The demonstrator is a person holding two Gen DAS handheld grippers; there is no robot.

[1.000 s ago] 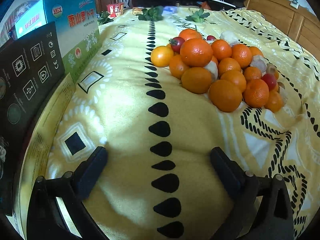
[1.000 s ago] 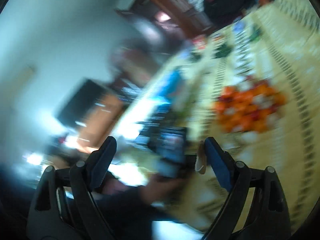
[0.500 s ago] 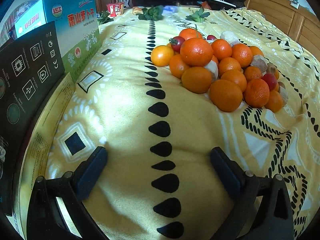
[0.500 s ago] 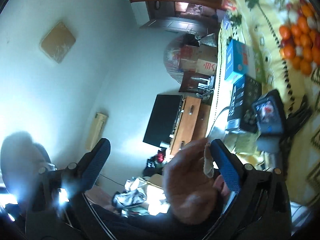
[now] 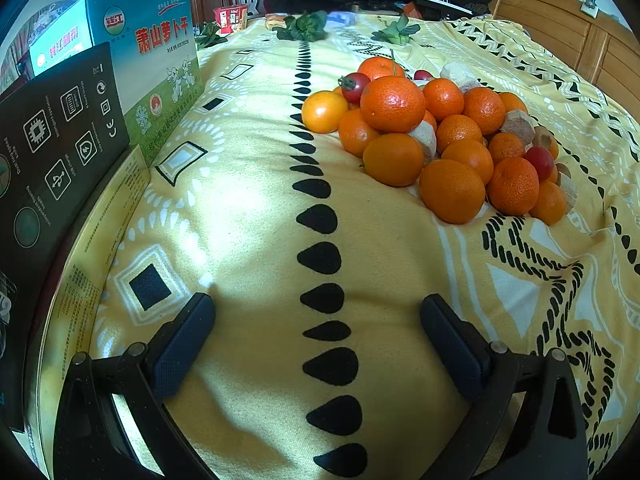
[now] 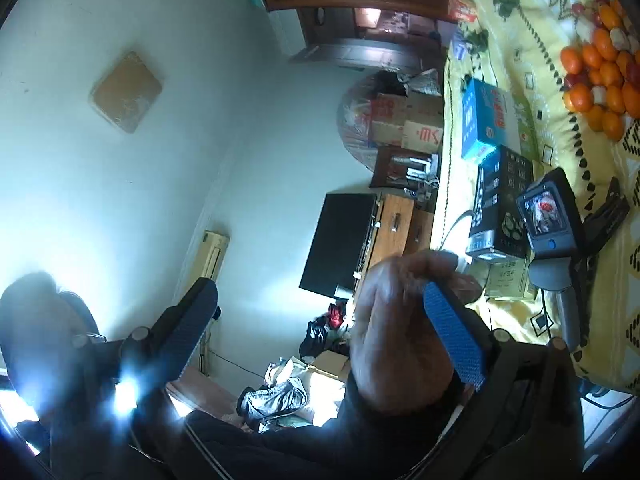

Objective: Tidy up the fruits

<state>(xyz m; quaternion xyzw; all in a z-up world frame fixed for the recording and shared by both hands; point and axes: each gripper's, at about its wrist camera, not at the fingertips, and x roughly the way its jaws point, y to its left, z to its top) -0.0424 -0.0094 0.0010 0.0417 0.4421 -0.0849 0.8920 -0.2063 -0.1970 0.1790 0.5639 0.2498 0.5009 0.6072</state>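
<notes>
hovering wide open, left claw (image 5: 316, 340) over yellow blanket (image 5: 248, 216), fruit pile (image 5: 436, 136) lying well ahead to the right. right claw (image 6: 316, 336) gaping, empty, a hand (image 6: 400, 328) just behind.

A soft, matt yellow woven cloth (image 5: 248, 216) covers the surface. At two o'clock sit glossy, dimpled oranges (image 5: 394, 103), smooth shiny cherry tomatoes (image 5: 354, 86) and rough, dull beige lumps (image 5: 518, 126). At ten o'clock stand a glossy printed cardboard box (image 5: 158, 56) and a matt black carton (image 5: 60, 132). Polished wood panelling (image 5: 560, 32) lies at one o'clock. The left gripper (image 5: 316, 344) has matt black plastic fingers with textured pads.
</notes>
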